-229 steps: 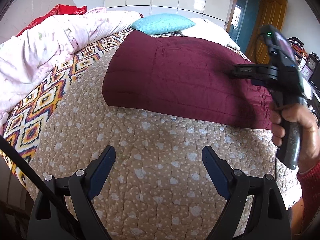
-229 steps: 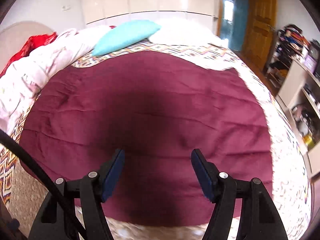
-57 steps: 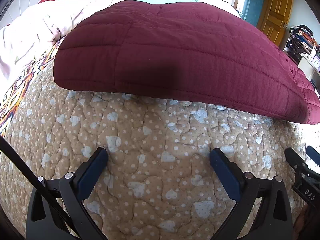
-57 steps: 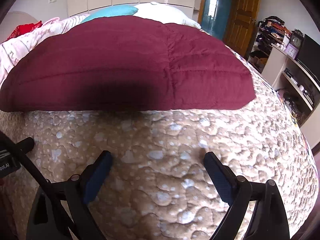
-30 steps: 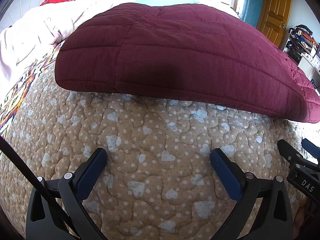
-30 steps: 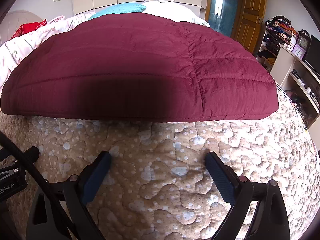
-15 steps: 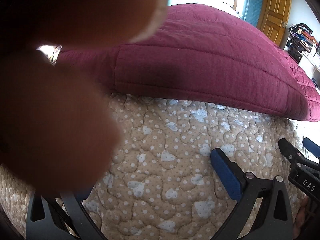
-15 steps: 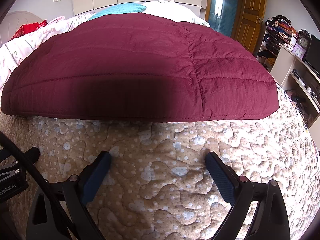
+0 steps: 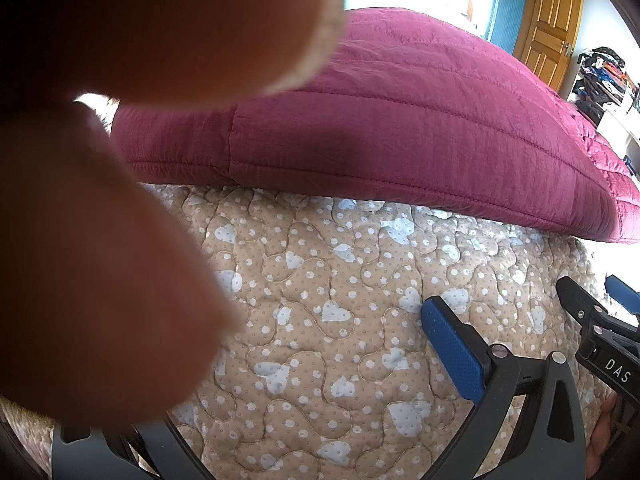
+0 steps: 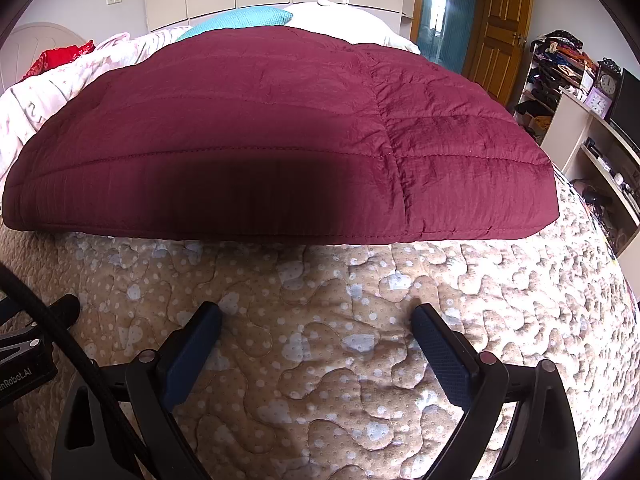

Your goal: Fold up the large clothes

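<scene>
A folded maroon quilted garment [image 10: 280,136] lies flat on the bed, its near edge facing me; it also shows in the left wrist view [image 9: 400,128]. My right gripper [image 10: 316,344] is open and empty, low over the tan quilt just short of that edge. My left gripper is beside it on the left; only its right blue pad [image 9: 452,348] shows, set wide. Blurred human fingers [image 9: 120,160] cover the left half of the left wrist view and hide the other pad. The right gripper's body [image 9: 600,344] shows at the far right there.
A tan heart-patterned quilt [image 10: 360,340] covers the bed's near part. A pink-white duvet [image 10: 60,84], a teal pillow [image 10: 240,18] and a white pillow lie beyond. Shelves with clutter [image 10: 580,112] and a wooden door [image 10: 500,24] stand at the right.
Fingers have come in front of the left wrist camera and now cover more of it. Both grippers and the garment have stayed where they were.
</scene>
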`<act>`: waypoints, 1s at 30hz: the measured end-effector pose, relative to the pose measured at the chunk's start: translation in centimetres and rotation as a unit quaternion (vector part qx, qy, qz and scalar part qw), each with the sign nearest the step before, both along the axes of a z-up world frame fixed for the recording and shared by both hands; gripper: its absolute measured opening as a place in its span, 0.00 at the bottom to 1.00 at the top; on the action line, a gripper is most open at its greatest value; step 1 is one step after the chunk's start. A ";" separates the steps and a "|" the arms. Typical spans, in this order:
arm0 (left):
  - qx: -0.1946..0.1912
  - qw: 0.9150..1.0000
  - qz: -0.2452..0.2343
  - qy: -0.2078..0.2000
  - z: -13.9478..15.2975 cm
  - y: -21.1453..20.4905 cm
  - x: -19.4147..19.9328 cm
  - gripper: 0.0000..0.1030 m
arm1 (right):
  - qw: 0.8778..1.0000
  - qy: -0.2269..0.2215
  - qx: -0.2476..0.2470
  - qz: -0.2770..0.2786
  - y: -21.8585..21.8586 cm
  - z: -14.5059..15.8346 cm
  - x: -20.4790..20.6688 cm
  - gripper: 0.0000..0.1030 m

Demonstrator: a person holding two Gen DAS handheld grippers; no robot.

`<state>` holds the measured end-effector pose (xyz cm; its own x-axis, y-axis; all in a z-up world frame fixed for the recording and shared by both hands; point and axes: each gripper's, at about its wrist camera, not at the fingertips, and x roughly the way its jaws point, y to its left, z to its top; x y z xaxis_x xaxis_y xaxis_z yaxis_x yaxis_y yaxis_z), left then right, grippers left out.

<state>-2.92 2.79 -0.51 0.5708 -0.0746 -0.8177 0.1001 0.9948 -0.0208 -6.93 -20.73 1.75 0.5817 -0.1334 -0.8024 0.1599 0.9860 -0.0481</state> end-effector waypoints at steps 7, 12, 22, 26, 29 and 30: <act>0.000 1.000 0.000 0.000 0.0 0.0 0.0 1.00 | 1.000 0.000 0.000 0.000 0.0 0.0 0.0 0.96; -0.003 1.000 0.000 0.000 -0.1 -0.1 0.1 1.00 | 1.000 0.000 0.000 0.000 0.0 0.1 -0.1 0.96; -0.003 1.000 0.000 0.000 0.0 -0.2 0.1 1.00 | 1.000 -0.001 0.002 0.000 0.0 0.1 -0.1 0.96; -0.003 1.000 0.000 0.000 0.0 -0.1 0.1 1.00 | 1.000 -0.001 0.002 0.001 0.1 0.2 0.0 0.96; -0.001 1.000 0.001 0.000 -0.1 -0.2 0.1 1.00 | 1.000 -0.001 0.002 0.001 0.1 0.1 0.0 0.96; -0.001 1.000 0.001 0.000 -0.1 -0.2 0.2 1.00 | 1.000 -0.001 0.002 0.001 0.1 0.2 0.0 0.96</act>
